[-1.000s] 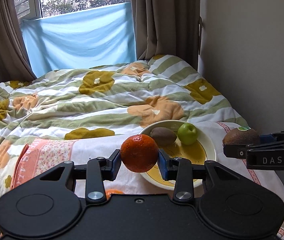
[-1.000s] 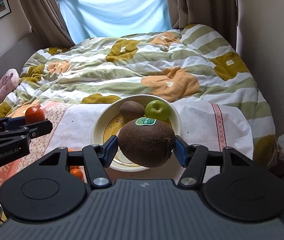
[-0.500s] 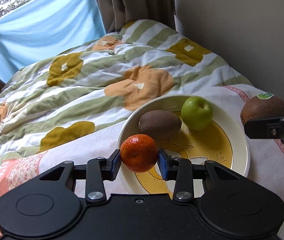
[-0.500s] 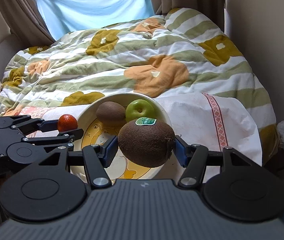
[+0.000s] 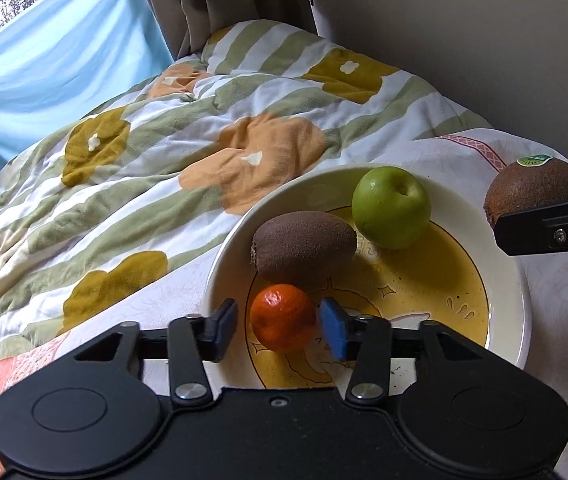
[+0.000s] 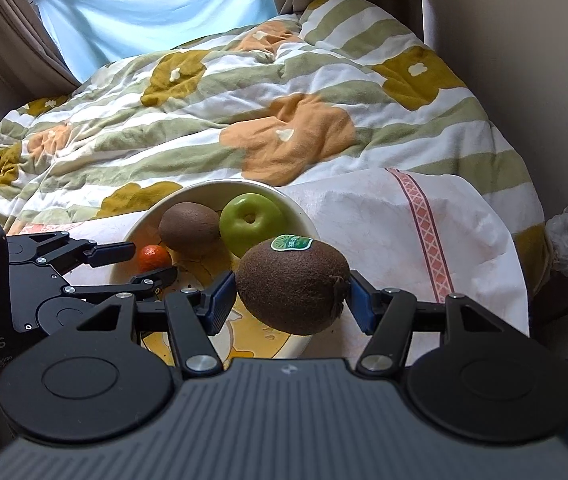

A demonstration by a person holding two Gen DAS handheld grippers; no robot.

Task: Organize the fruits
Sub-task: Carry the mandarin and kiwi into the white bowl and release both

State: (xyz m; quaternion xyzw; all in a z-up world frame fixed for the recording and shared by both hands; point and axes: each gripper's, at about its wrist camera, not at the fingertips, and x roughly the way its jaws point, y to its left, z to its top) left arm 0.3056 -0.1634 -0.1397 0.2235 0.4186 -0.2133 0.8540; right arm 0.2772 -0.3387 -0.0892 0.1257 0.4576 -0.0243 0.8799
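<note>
Opening over the near part of the bowl (image 5: 224, 264), the left tongs (image 5: 280, 326) have their blue pads standing clear on either side of a small tangerine (image 5: 283, 317), with a visible gap at each pad. The tangerine sits on the bowl's yellow patterned floor, just in front of a loose kiwi (image 5: 303, 246). A green apple (image 5: 391, 207) lies beside that kiwi, toward the far right of the bowl, and the two fruits touch or nearly touch.

The right tongs (image 6: 289, 300) are closed on a second, larger kiwi (image 6: 291, 284) bearing a green sticker (image 6: 291, 243) on its top. Both pads press against its ends, and the fruit hangs above the bowl's near right rim, clear of the apple. In the left wrist view this kiwi appears at the right edge, beyond the rim.

The bowl rests on a white cloth (image 6: 363, 216) with a pink patterned border, spread over the foot of a bed (image 6: 244, 92) covered by a green-striped floral quilt.
</note>
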